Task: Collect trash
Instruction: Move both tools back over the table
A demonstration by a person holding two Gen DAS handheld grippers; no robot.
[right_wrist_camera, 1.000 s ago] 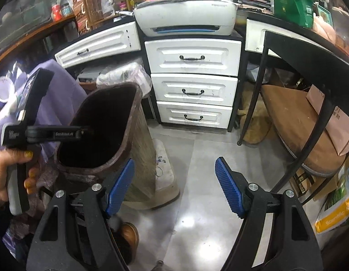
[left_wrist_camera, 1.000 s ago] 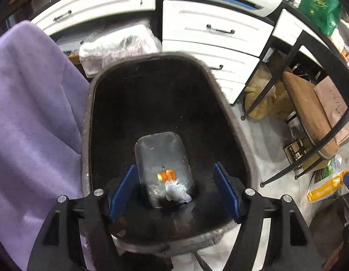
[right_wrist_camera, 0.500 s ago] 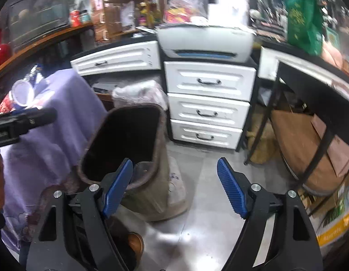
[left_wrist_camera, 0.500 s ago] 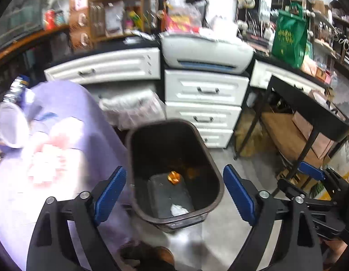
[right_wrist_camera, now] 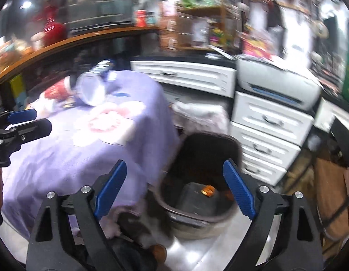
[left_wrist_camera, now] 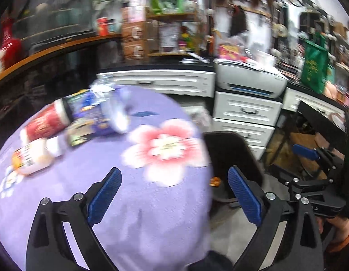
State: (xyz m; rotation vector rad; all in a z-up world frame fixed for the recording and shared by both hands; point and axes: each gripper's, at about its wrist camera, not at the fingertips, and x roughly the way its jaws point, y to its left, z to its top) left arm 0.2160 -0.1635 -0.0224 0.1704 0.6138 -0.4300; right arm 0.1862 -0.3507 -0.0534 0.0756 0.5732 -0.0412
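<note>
1. Above the near edge of the purple-clothed table (left_wrist_camera: 138,203), the left gripper (left_wrist_camera: 174,194) has its jaws spread wide and opening further, touching nothing.
2. Over the dark bin (right_wrist_camera: 197,207) on the floor beside the table, the right gripper (right_wrist_camera: 174,187) is opening too, nothing between its pads.
3. Toward the table's far left corner lies the trash: a red cup (left_wrist_camera: 45,122), a bottle (left_wrist_camera: 32,155) and wrappers (left_wrist_camera: 93,119).
4. An orange scrap (right_wrist_camera: 207,189) lies in the bin.
</note>
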